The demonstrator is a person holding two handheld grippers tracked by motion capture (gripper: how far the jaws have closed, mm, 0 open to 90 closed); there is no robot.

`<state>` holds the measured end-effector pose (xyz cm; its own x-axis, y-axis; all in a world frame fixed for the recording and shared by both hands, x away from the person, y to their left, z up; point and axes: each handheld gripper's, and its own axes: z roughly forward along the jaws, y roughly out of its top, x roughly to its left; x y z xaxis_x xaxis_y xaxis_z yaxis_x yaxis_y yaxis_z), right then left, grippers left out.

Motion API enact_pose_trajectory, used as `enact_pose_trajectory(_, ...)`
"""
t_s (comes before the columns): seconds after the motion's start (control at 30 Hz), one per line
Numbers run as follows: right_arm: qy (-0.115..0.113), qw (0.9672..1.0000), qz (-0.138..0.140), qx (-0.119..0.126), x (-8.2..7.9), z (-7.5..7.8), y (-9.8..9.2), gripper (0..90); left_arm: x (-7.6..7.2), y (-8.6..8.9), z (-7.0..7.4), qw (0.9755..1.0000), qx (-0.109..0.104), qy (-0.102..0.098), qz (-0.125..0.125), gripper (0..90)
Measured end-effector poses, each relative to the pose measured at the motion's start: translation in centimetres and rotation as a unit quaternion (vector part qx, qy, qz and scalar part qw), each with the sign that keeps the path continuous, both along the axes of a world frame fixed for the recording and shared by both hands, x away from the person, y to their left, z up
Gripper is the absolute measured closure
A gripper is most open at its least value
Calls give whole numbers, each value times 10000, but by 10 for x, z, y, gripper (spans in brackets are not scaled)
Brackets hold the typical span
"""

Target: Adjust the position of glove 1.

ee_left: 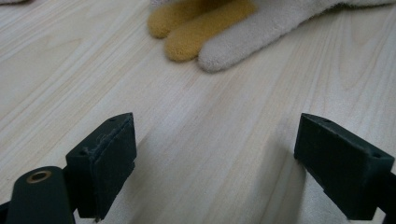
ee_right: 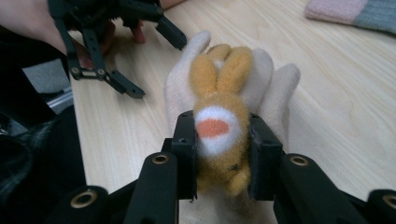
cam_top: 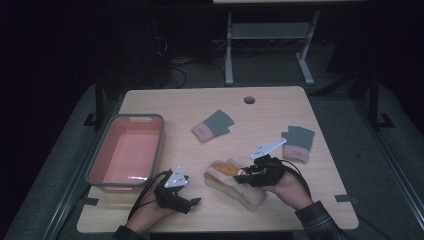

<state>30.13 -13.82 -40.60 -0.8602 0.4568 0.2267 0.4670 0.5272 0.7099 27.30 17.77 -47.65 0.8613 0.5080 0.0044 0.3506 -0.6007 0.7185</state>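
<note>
A: Right gripper point(ee_right: 219, 154) has its jaws pinched on the yellow glove point(ee_right: 219, 116), lying atop the cream glove point(ee_right: 275, 88).

B: Left gripper point(ee_left: 215, 158) gapes wide, holding nothing. Cream one probably drags along.

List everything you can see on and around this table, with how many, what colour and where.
Table: one, light wood, centre.
Bin: one, grey rim, pink inside, left side of table.
Cream glove: one, near edge, lying flat.
Yellow plush glove: one, white and orange patch, on top of the cream glove.
Grey and pink mitts: two, one mid-table, one at right.
Table hole: one, dark, far edge.
White frame legs: one set, on the floor beyond the table.
Left tool: black, jaws open, near the bin.
Right tool: black, clamped on the yellow plush glove.
</note>
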Motion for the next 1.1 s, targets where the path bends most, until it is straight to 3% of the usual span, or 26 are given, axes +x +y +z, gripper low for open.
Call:
enact_pose_trajectory(0.7,85,9994,75,-321,2,-18,15,688,0,0,0,10000,16,-3,-12,122)
enact_pose_trajectory(1.0,108,9979,85,-639,2,-28,22,682,0,0,0,10000,20,-4,-14,122)
enact_pose_trajectory(1.1,145,9980,64,-614,2,-29,23,681,0,0,0,10000,18,-2,-12,122)
